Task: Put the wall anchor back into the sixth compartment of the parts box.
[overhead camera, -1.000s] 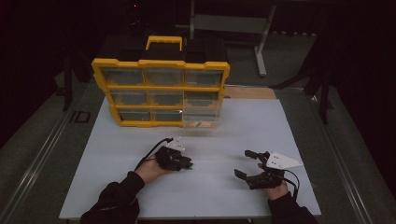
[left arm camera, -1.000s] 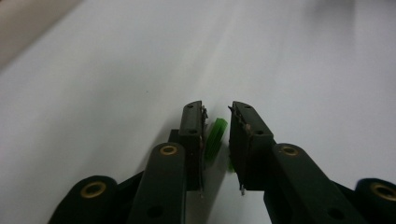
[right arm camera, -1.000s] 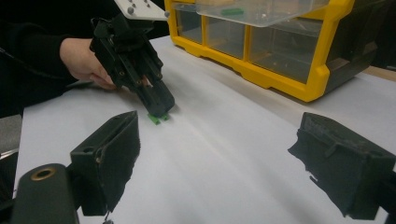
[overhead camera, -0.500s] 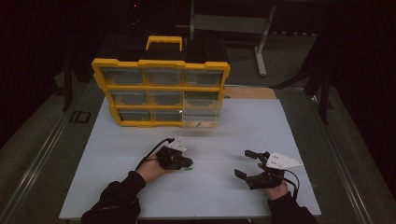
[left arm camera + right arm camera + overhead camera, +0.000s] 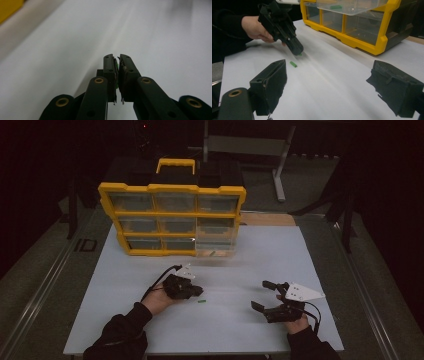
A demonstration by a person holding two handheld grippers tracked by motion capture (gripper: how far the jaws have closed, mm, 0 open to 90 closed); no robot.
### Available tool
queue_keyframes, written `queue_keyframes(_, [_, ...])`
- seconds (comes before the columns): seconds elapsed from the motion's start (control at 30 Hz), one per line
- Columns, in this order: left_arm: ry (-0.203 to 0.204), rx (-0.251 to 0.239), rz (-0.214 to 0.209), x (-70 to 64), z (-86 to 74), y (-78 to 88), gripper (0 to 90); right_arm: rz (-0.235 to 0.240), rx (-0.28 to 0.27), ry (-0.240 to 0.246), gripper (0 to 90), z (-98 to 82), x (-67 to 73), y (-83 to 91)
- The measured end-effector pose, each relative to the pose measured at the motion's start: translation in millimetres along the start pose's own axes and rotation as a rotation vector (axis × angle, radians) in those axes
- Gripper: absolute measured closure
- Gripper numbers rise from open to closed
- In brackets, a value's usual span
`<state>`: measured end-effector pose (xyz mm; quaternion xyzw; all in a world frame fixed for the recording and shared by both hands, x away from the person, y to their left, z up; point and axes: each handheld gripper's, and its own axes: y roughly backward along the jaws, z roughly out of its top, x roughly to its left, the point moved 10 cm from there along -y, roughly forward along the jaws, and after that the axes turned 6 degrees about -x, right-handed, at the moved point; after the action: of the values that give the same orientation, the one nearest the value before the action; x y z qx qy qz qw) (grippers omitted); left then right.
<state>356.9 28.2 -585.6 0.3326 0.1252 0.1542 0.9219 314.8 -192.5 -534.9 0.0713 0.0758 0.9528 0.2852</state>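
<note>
Yellow organizer (image 5: 172, 212) blocks desk (image 5: 260, 255) rear-left. Desk open right of it and between hands; small green piece (image 5: 201, 301) lies mid-front.

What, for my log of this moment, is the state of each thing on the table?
Left gripper: shut on a green piece.
Loose green piece: lying flat on the table, untouched.
Right gripper: open, empty.
Yellow organizer: standing upright, one clear drawer pulled out.

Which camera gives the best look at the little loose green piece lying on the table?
The right gripper view: the loose green piece lies sharp on the white table, just below the left gripper. The high view shows it as a tiny speck.
</note>
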Motion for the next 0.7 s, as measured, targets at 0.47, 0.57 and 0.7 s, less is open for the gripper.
queue_keyframes(0.47, [0.003, -0.053, 0.079, 7.3, 19.5, 39.4, 84.3, -0.005, -0.005, 0.002, 13.7, 1.4, -0.6, 0.8])
queue_keyframes(0.57, [0.006, -0.066, 0.094, 9.6, 23.4, 47.5, 84.3, -0.004, -0.006, 0.005, 13.8, 1.6, -0.3, 0.7])
queue_keyframes(0.7, [0.005, -0.074, 0.114, 10.3, 27.8, 55.5, 84.3, -0.003, -0.005, 0.005, 13.8, 1.4, 0.0, 0.2])
